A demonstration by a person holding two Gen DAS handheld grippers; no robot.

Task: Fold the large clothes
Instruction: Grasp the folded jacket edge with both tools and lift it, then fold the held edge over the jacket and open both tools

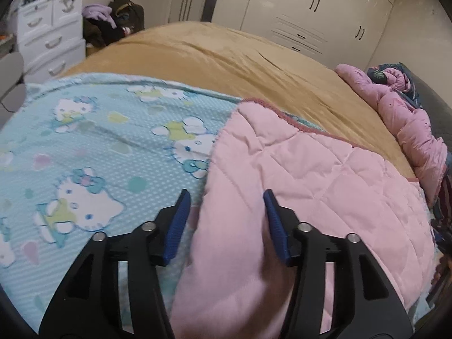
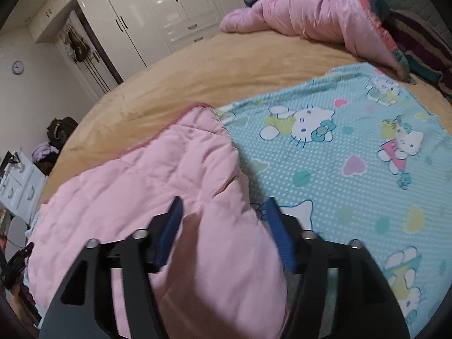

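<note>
A large quilt lies spread on a bed with a tan cover (image 1: 226, 56). Its printed side (image 1: 113, 141) is light blue with cartoon cats, and its pink quilted underside (image 1: 296, 163) is folded over on top. My left gripper (image 1: 226, 197) stands open over the fold's edge; pink cloth bulges between the blue pads without being pinched. In the right wrist view the pink flap (image 2: 155, 175) lies left of the blue print (image 2: 339, 163). My right gripper (image 2: 224, 203) is open too, with a loose hump of pink cloth between its jaws.
A bunched pink padded cover (image 2: 310, 8) lies at the far side of the bed, also seen as the pink heap (image 1: 409, 118). White wardrobes (image 1: 310, 8) line the back wall. A white drawer unit (image 1: 48, 31) and a heap of clothes and bags (image 1: 113, 22) stand beyond the bed.
</note>
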